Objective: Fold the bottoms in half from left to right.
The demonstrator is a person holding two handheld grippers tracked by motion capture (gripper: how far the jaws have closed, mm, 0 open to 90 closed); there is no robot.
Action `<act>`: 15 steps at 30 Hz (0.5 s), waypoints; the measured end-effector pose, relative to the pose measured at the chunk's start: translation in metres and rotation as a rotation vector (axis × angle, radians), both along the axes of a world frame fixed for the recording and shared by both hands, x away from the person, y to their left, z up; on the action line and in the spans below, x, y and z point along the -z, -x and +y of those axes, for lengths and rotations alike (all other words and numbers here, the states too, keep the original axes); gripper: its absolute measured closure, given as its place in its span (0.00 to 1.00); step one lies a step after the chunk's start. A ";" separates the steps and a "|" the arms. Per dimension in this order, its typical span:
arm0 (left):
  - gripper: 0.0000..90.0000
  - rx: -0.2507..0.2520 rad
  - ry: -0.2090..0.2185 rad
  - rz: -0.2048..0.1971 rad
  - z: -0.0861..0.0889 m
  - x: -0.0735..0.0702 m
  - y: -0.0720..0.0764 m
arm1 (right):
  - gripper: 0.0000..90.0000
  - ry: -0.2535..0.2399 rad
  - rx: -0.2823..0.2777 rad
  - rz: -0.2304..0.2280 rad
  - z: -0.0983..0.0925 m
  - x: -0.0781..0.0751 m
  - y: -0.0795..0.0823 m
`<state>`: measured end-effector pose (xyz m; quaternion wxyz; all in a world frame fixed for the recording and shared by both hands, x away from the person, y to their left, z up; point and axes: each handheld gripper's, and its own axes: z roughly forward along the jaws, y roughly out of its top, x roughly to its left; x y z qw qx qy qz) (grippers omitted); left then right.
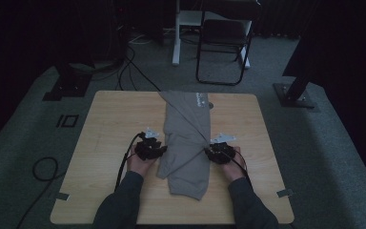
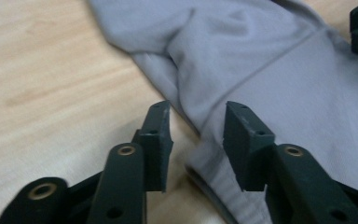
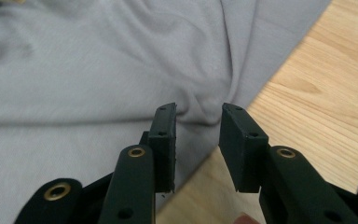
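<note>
Dim lab: carpet, floor cables (image 1: 43,171), stand bases (image 1: 295,95).

one grey garment (image 1: 187,138), folded lengthwise, lies between the two grippers: one left gripper (image 1: 158,149) just off its left edge, one right gripper (image 1: 209,151) at its right edge. each gripper has two black jaws, so four jaws in all, and each has one cable trailing back from it. two hands hold them, one hand per gripper, with two dark sleeves behind. one wooden table (image 1: 109,119) lies under both grippers. beyond the grippers, past the far table edge, stands one dark folding chair (image 1: 224,38). left of the left gripper, one loose cable (image 1: 43,174) loops on the floor, possibly more in the dark.
</note>
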<state>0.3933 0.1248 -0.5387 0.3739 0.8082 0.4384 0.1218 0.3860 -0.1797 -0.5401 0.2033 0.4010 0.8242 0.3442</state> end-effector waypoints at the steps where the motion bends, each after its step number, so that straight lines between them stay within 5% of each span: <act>1: 0.65 0.000 -0.004 0.008 -0.001 0.003 0.001 | 0.73 -0.004 -0.001 -0.003 -0.002 0.000 0.002; 4: 0.68 0.001 -0.014 0.020 -0.006 0.007 0.004 | 0.73 -0.016 0.012 0.002 -0.009 0.001 0.003; 8: 0.90 -0.006 0.001 -0.002 -0.011 0.003 0.009 | 0.73 -0.055 0.045 0.014 -0.018 0.003 0.001; 15: 0.92 0.044 0.033 -0.068 -0.034 -0.016 0.029 | 0.73 -0.069 0.054 -0.002 -0.021 0.000 0.003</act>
